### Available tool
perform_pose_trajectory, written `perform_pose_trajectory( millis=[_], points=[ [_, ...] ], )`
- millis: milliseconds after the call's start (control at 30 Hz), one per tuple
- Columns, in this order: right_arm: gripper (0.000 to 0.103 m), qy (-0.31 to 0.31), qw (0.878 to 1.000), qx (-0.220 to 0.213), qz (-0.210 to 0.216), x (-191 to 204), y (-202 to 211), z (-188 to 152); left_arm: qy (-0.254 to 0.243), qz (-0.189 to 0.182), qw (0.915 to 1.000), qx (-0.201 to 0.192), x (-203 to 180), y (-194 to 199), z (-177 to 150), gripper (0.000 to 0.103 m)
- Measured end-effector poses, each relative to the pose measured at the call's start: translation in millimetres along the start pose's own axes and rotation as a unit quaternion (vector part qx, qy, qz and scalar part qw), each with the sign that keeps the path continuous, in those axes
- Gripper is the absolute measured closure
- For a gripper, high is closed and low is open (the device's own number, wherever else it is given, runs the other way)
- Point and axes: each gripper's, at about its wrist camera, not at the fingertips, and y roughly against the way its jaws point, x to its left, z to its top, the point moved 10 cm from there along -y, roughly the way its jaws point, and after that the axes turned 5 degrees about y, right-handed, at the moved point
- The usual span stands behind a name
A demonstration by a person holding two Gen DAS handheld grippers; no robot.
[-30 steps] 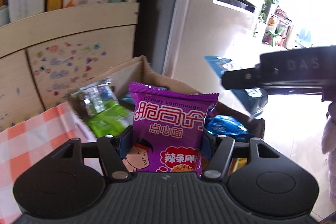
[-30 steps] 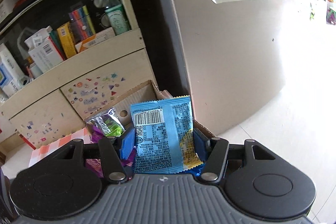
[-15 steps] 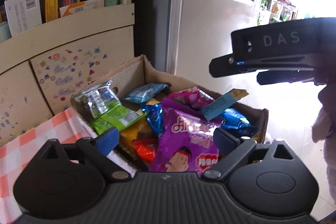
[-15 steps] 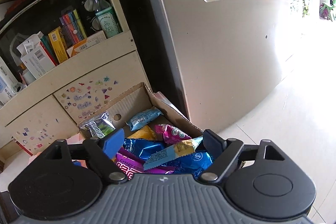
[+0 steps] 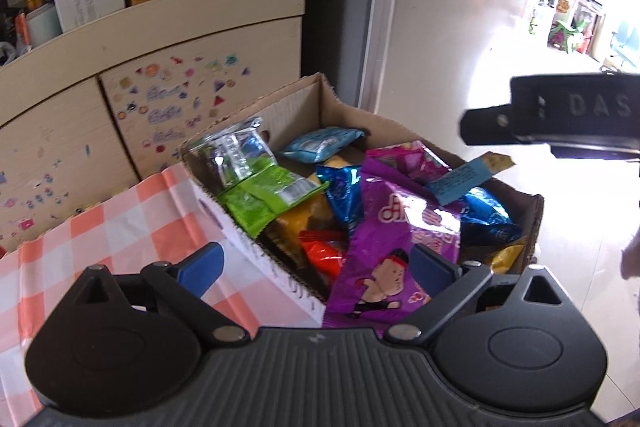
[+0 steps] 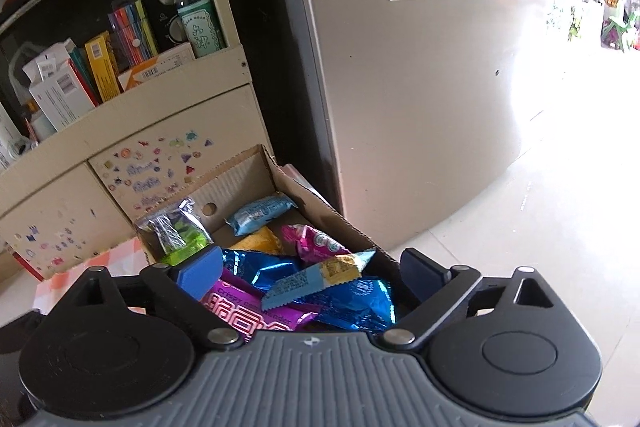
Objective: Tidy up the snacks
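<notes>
A brown cardboard box [image 5: 400, 131] holds a purple packet [image 5: 400, 227] with a cartoon face; at its 10 o'clock lies a green packet [image 5: 260, 199], at 12 a pale blue one [image 5: 320, 145]. An orange-and-white checked cloth [image 5: 132, 227] sits at 9 o'clock.

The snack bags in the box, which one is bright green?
The green packet with the clear crinkly top, leaning on the cardboard box wall nearest the checked cloth. The others are purple, blue, pink, orange or red.

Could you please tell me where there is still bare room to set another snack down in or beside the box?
Bare floor shows in the cardboard box at its far corner, around the light blue packet. The checked cloth beside the box is bare. The near half is heaped.
</notes>
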Motion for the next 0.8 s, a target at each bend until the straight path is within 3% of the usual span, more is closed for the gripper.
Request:
perform_pose_trajectory(
  millis=[500, 800],
  points=[
    [0.000, 0.045, 0.997, 0.043, -0.037, 4, -5, -16, 0.018, 0.042, 0.9987, 0.024, 21, 0, 1, 0.002],
    [0.000, 0.079, 0.993, 0.056, -0.065, 3, -7, -22, 0.000, 0.057, 0.9980, 0.027, 24, -2, 4, 0.002]
  ],
)
